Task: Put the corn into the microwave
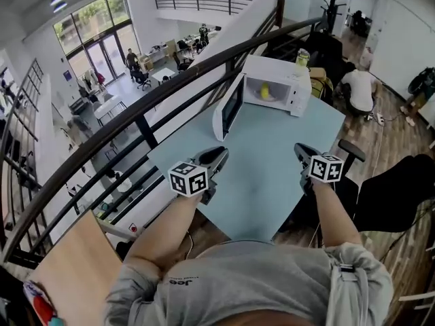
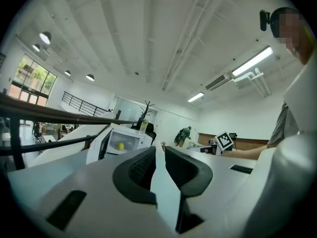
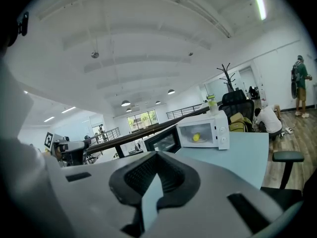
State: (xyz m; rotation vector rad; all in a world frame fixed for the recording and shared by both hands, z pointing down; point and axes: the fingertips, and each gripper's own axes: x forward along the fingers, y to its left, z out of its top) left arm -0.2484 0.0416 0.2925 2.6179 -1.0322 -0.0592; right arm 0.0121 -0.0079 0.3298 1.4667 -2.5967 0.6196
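We judge the main work done: the corn (image 1: 264, 92) already lies inside the microwave (image 1: 273, 68) at the far end of the table (image 1: 272, 168), and the door (image 1: 229, 106) stands wide open toward our left. Both tools are well apart from it, over the near edge of the table, close to our body. If anything is left, it is shutting that door. For that we would reach out with the left gripper (image 1: 219, 155), since the door swings on that side. We would lay it flat against the outer face near the free edge and push slowly. A hard shove could slide the microwave or tip the bottle (image 1: 302, 58) standing on its top. The right gripper (image 1: 300, 149) should stay clear of the opening, so that nothing knocks the corn back out. As for the jaws, the left gripper's are together with nothing between them. The right gripper's pads also look closed on each other and empty. Neither gripper touches the table or the microwave.
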